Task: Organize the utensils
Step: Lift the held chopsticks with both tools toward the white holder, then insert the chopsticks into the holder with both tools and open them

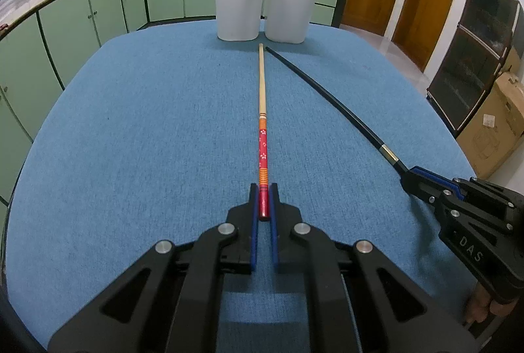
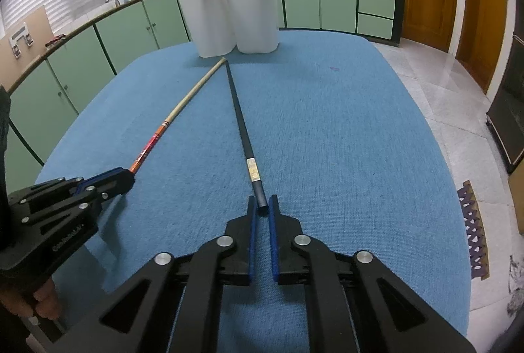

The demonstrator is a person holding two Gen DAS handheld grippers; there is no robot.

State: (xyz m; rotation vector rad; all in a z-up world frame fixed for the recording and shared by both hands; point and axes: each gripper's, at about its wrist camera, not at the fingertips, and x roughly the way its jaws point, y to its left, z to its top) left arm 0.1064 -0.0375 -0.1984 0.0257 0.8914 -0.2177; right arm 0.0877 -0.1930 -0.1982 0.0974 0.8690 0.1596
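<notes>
A wooden chopstick with a red and orange patterned handle lies on the blue tablecloth, tip toward two white holders. My left gripper is shut on its red end. A black chopstick with a gold band lies beside it, the two tips almost meeting. My right gripper is shut on the black chopstick's thick end. In the left wrist view the black chopstick runs to the right gripper. In the right wrist view the wooden chopstick runs to the left gripper.
Two white holders stand at the table's far edge with several chopsticks upright in them; they also show as white holders. Green cabinets lie behind. A cardboard box sits on the floor at right.
</notes>
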